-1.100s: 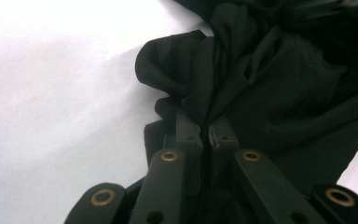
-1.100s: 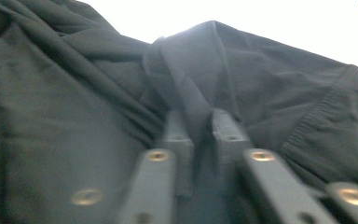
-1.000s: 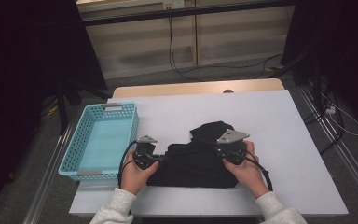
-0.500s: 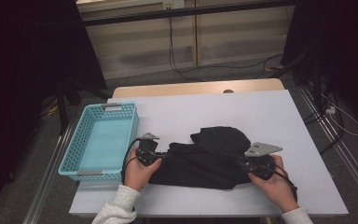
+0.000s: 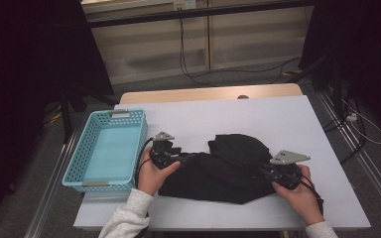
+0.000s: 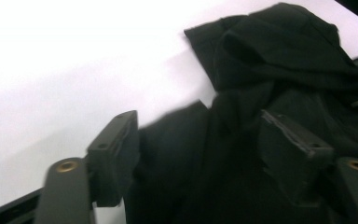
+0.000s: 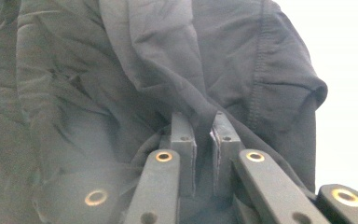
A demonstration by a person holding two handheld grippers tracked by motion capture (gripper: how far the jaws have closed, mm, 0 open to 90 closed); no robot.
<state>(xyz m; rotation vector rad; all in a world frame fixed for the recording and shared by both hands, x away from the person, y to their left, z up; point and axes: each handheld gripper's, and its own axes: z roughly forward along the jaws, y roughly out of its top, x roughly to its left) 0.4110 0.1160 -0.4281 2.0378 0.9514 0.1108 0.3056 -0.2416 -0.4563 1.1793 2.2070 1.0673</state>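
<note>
A black garment (image 5: 223, 168) lies crumpled on the white table (image 5: 278, 119). My left gripper (image 5: 178, 157) sits at its left edge. Its jaws have just been opening and now stand apart in the left gripper view (image 6: 205, 144). The dark cloth (image 6: 284, 56) lies between and under them, and the pads (image 6: 116, 154) do not press on it. My right gripper (image 5: 265, 173) is at the garment's right edge. In the right gripper view (image 7: 203, 135) it is shut on a fold of the black fabric (image 7: 98, 70), which runs up from between its pads.
A light blue plastic basket (image 5: 74, 163) stands at the table's left edge, close to my left hand. Bare white table spreads behind the garment and to its right. A wooden board (image 5: 203, 93) adjoins the table's far edge, and cables lie on the floor beyond.
My right gripper has moved right with the garment's edge, drawing the cloth out wider. My left gripper's jaws have opened and let go of the cloth.
</note>
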